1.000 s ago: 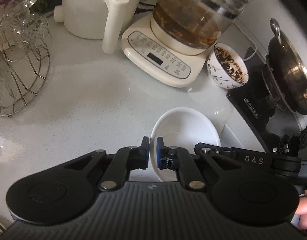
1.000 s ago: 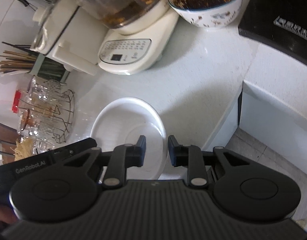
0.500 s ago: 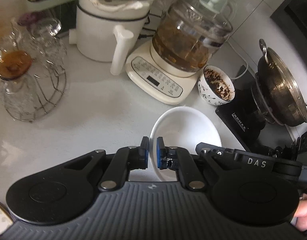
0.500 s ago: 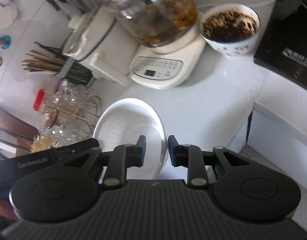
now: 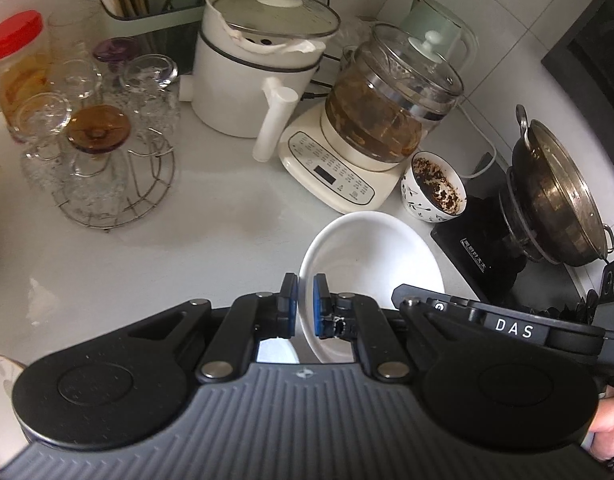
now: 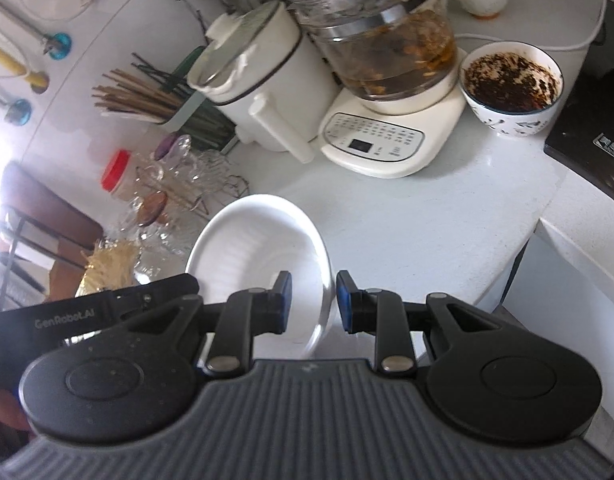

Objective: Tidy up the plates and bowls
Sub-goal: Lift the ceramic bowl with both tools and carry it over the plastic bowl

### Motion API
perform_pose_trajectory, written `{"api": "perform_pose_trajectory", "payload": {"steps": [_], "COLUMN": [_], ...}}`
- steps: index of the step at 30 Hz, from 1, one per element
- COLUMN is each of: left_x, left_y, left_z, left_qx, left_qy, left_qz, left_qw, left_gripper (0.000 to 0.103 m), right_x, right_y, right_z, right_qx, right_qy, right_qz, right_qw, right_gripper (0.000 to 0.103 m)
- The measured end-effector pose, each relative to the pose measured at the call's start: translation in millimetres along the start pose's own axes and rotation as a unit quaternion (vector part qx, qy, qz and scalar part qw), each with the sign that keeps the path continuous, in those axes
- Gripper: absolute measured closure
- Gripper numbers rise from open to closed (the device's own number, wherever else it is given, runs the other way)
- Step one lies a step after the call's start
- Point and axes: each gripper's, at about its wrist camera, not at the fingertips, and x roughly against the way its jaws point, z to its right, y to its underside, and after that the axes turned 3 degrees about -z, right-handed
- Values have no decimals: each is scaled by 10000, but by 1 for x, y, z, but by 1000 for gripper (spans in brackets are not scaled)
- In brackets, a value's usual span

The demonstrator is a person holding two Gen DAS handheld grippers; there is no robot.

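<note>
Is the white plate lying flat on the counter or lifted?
Lifted and tilted. The left gripper pinches the plate by its rim; the right gripper is open around the opposite rim.

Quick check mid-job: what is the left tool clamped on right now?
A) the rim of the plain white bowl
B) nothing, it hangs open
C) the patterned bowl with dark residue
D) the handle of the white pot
A: the left tool has its blue pads closed on the near rim of the plain white bowl.
</note>
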Motion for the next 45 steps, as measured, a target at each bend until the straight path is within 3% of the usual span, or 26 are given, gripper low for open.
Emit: {"api": "perform_pose_trajectory", "payload": {"steps": [18, 45], "left_x": [37, -8], "left_y": [21, 65], "left_z": [-46, -99], "left_qx": [307, 854], "left_qy": [-223, -389], "left_qz": [-15, -405], "left_qw": [9993, 9948], "left_gripper": [94, 94], "right_x": [-15, -73], "right_y": [20, 52], "right_z": [-49, -53], "right_qx": [425, 750], "right_qy": [-124, 85], "right_qz": [-214, -606], "right_qw": [9988, 9953], "right_gripper": [76, 74]}}
